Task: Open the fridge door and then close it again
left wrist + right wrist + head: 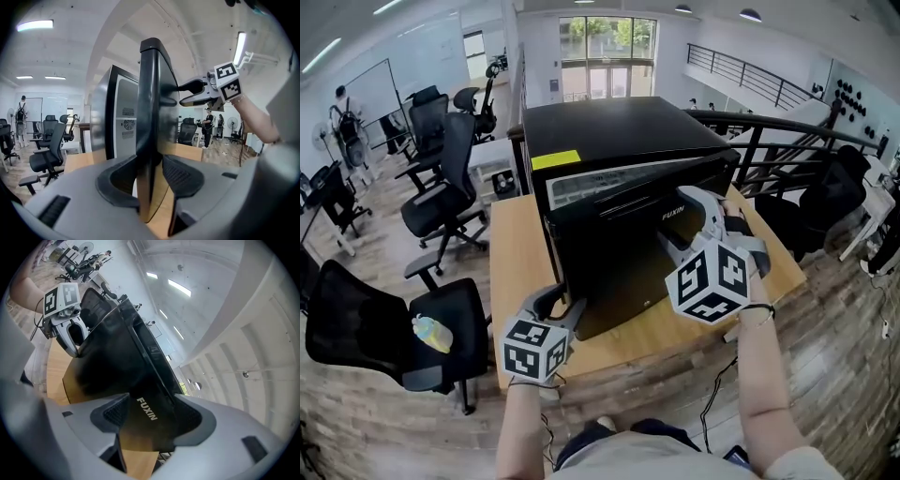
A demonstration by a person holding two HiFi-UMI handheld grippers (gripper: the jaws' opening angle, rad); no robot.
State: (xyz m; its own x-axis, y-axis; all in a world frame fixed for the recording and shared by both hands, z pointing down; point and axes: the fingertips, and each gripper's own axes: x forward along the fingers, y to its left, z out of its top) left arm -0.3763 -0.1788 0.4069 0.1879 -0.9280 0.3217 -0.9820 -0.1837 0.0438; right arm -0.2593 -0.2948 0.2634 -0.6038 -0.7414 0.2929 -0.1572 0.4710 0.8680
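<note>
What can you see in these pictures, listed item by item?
fridge: one, black, on the table, door ajar
sticker: one, yellow, fridge top
table: one, wooden, centre
chairs: several, black, left
railing: one, black, right
left gripper: one, grey, open, astride the door's edge
right gripper: one, grey, open, at the door's right edge

one fridge (619, 141), one table (517, 281), two hand-held grippers (564, 298) (672, 217)
</note>
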